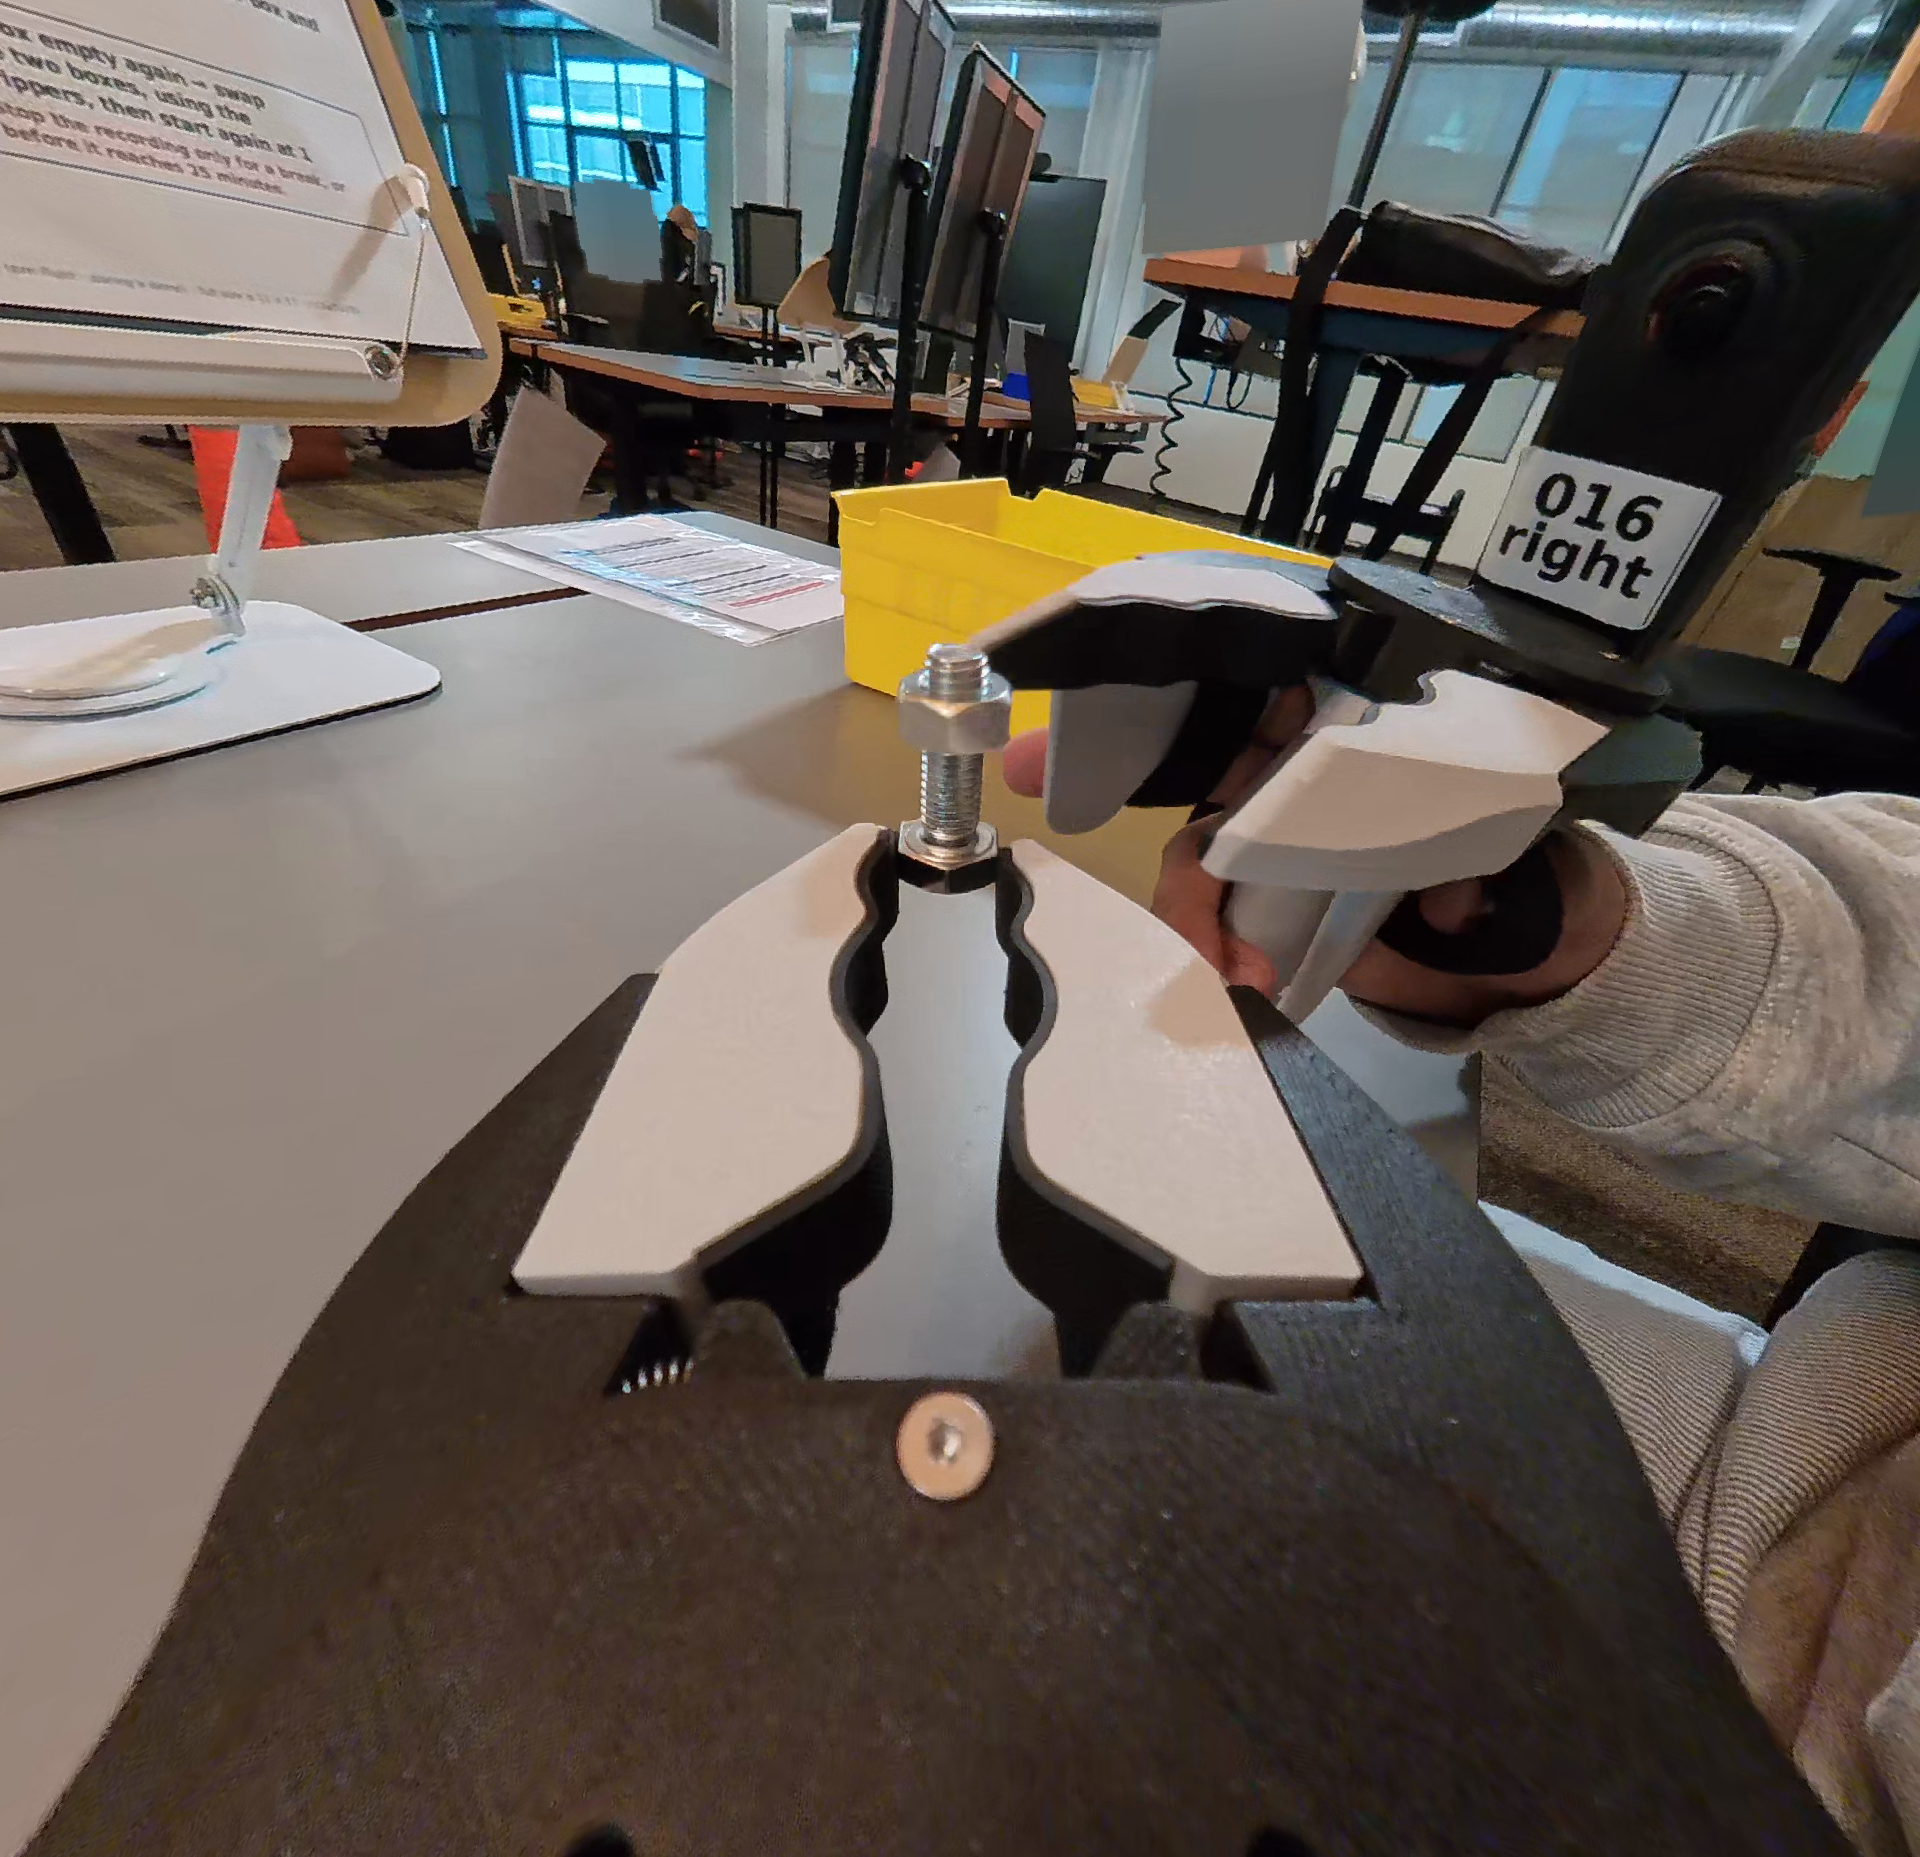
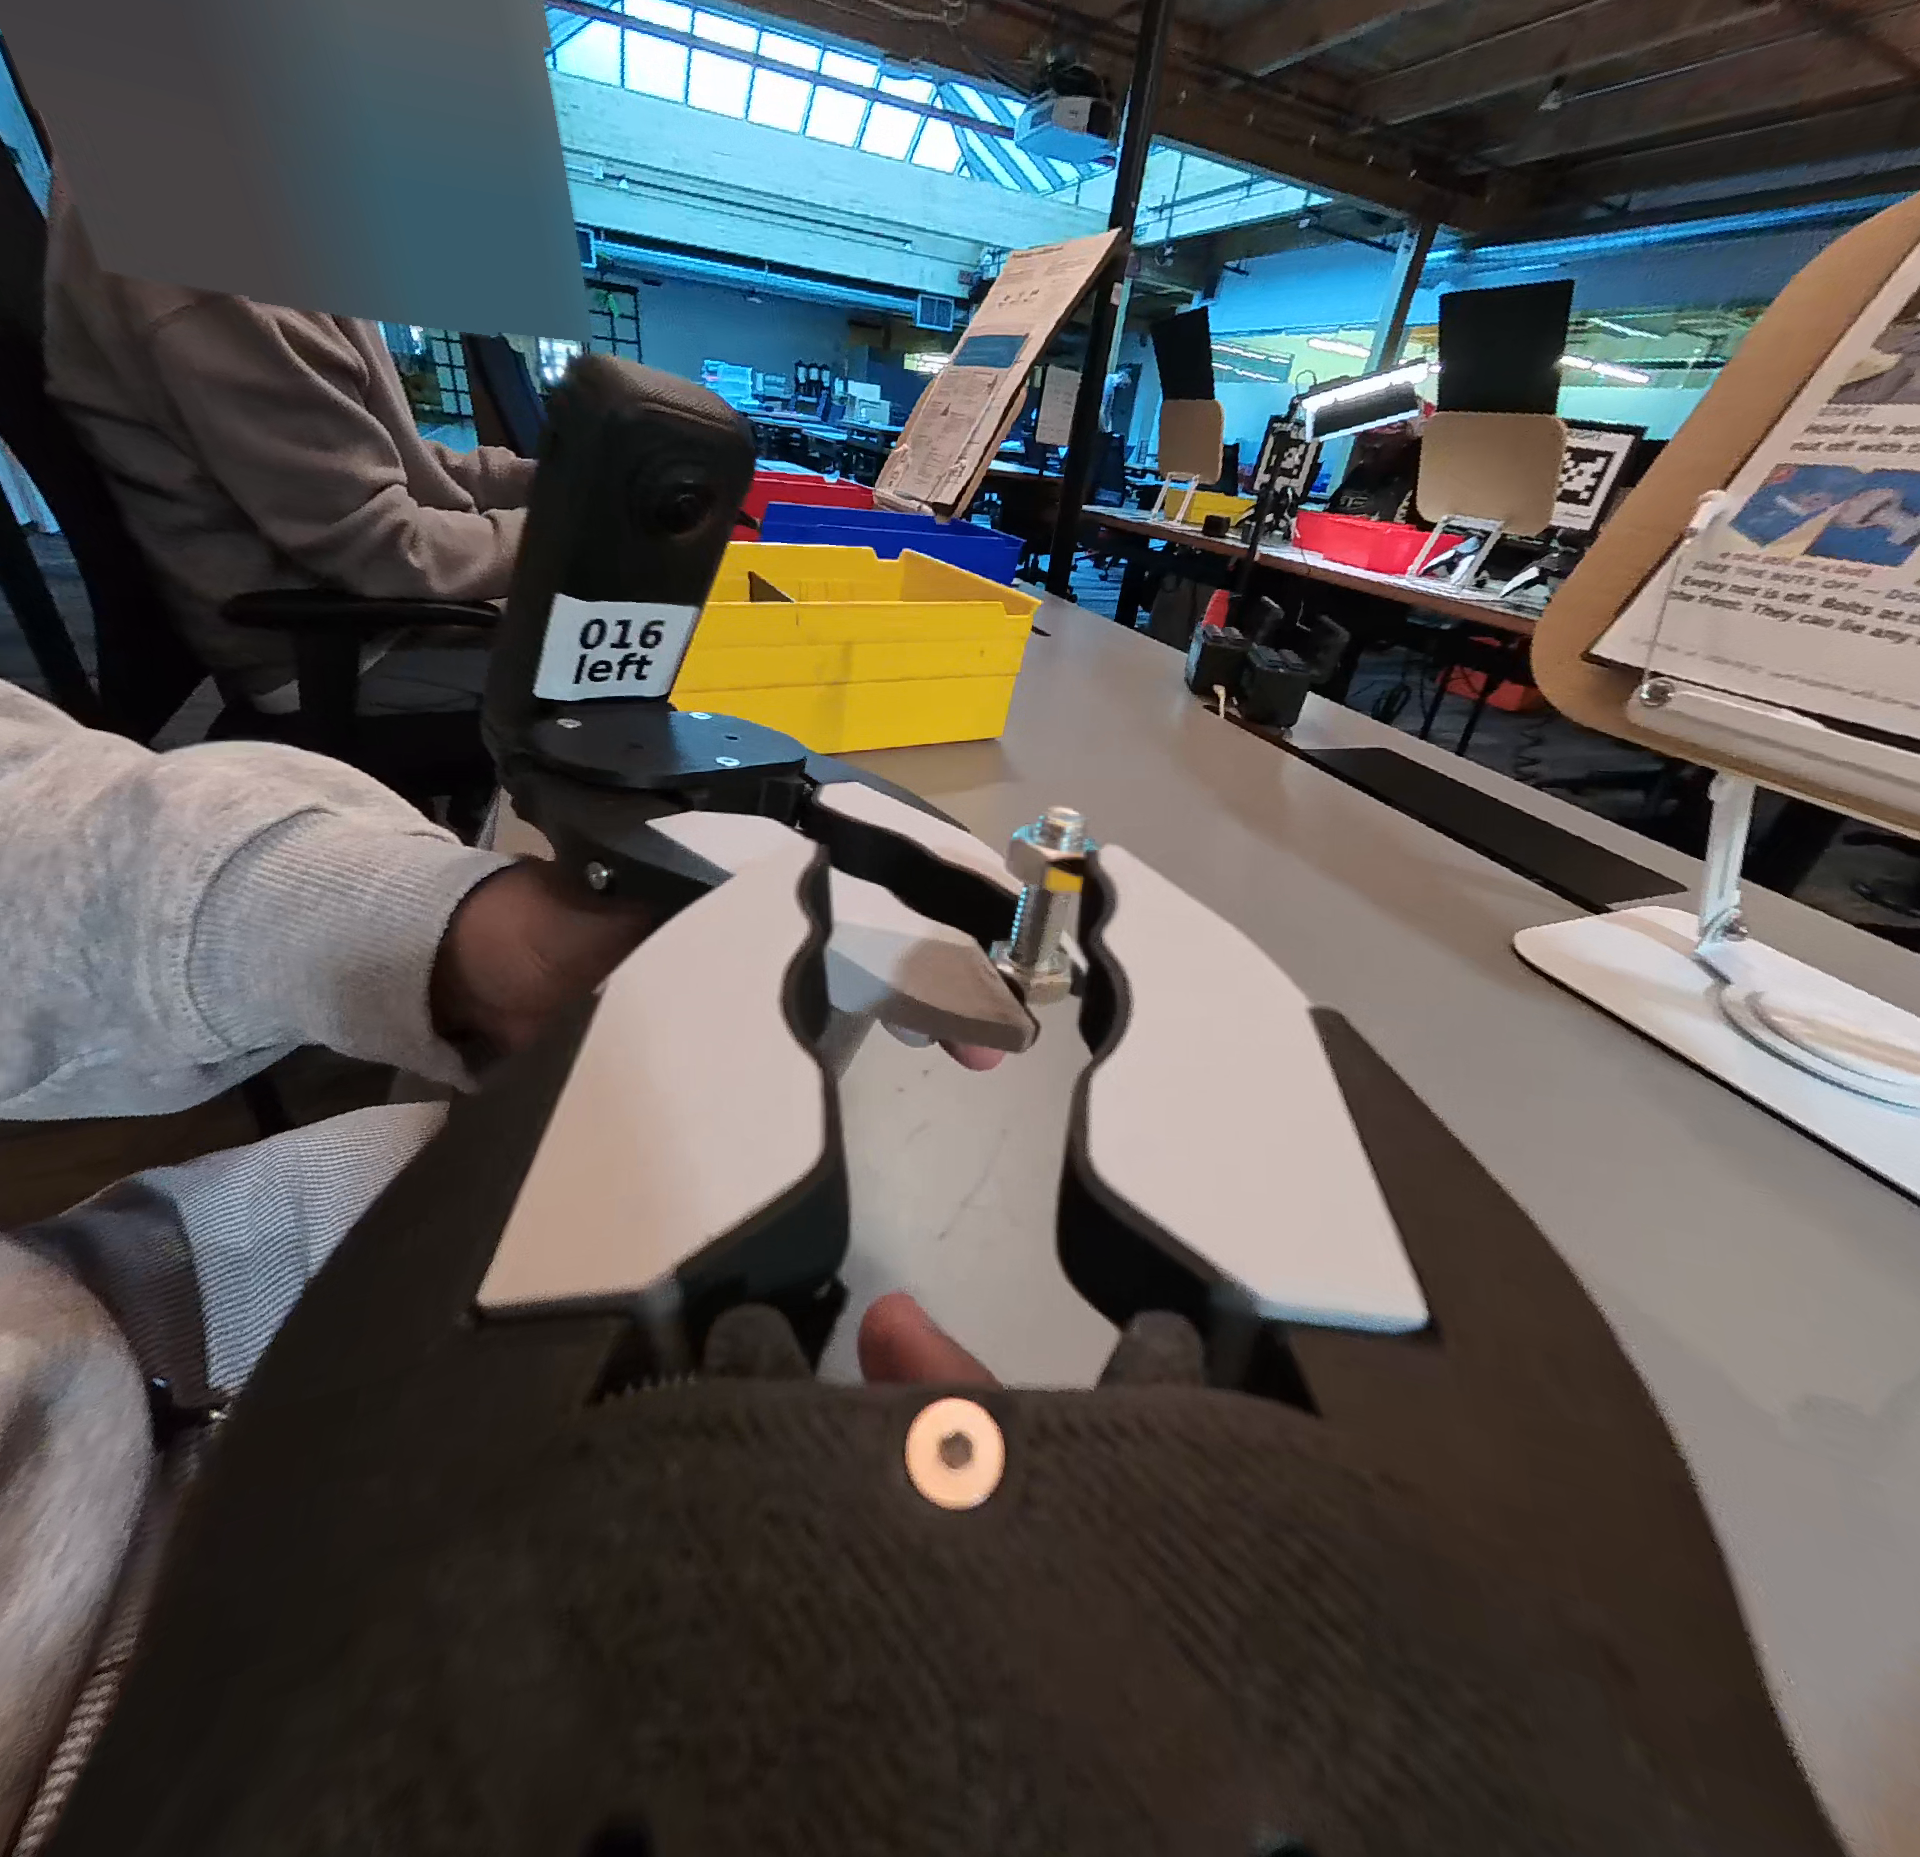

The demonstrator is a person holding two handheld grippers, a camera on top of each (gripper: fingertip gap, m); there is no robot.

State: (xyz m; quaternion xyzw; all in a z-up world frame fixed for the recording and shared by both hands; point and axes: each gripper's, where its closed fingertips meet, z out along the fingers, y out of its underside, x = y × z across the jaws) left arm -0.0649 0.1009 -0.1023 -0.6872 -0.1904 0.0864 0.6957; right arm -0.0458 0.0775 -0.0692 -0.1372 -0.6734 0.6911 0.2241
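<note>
A silver bolt (image 1: 943,789) stands upright with a hex nut (image 1: 954,711) near the top of its thread. My left gripper (image 1: 948,857) is shut on the bolt's head and holds it above the grey table (image 1: 312,976). My right gripper (image 1: 1039,716) comes in from the right, open, with its fingers on either side of the nut. In the right wrist view the right gripper (image 2: 961,872) is open; the bolt (image 2: 1044,919) and nut (image 2: 1051,846) sit against its right finger. The left gripper (image 2: 1013,971) clamps the bolt's head there.
A yellow bin (image 1: 935,581) (image 2: 862,664) stands behind the grippers, with a blue bin (image 2: 894,540) beyond it. A document stand (image 1: 208,197) (image 2: 1766,560) is on a white base. A laminated sheet (image 1: 665,571) lies on the table. Black devices (image 2: 1257,664) sit farther back. Left and right tips are no more than a few centimetres apart.
</note>
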